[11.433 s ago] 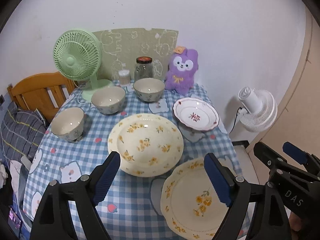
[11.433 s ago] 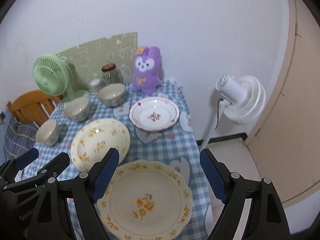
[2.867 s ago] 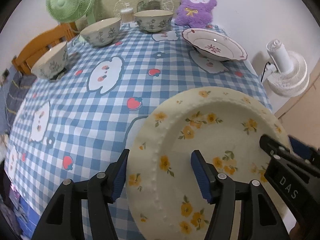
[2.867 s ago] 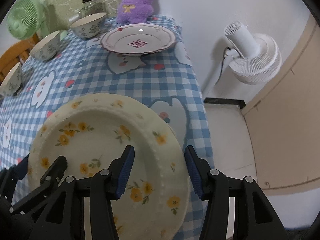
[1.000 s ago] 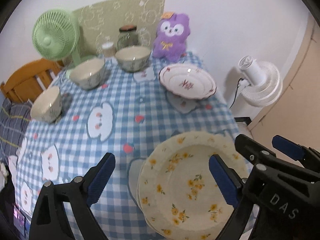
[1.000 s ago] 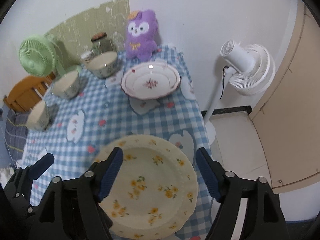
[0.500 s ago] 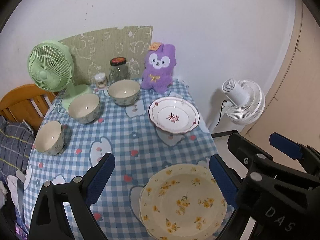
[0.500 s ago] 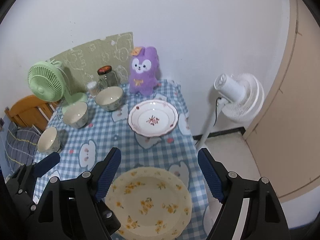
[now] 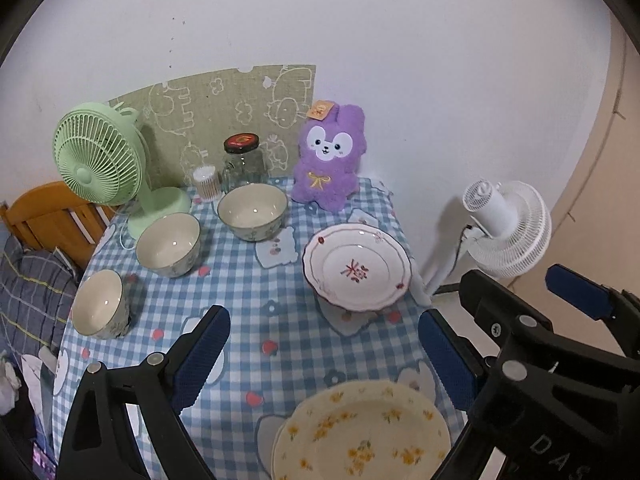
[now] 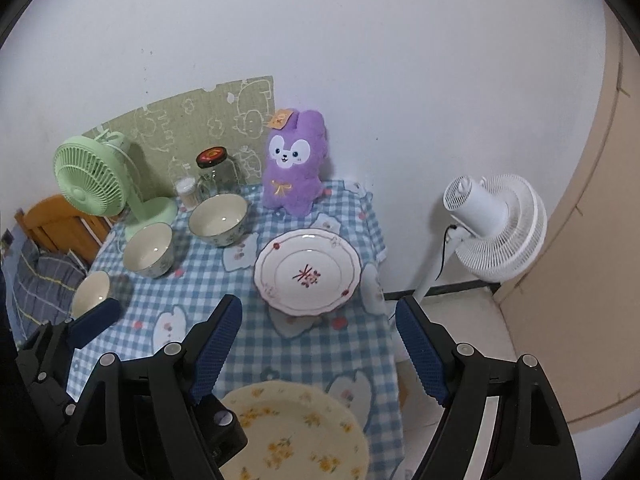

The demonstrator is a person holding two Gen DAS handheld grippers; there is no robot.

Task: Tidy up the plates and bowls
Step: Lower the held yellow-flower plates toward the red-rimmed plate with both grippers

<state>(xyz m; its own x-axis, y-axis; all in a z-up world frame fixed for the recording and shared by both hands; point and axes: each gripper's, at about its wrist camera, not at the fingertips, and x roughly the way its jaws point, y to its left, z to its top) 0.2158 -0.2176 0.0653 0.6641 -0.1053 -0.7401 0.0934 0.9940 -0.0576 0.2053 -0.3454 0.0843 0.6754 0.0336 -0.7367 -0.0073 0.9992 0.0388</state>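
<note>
While both grippers hang above the near edge of the checked table [image 9: 280, 320], the left gripper [image 9: 324, 356] and the right gripper [image 10: 320, 344] each hold their blue pads spread wide with nothing between them. Stacked yellow-flowered plates [image 9: 360, 436] sit at the near edge, the red-patterned plate [image 9: 356, 266] farther back, and three bowls [image 9: 168, 244] curve along the left side.
</note>
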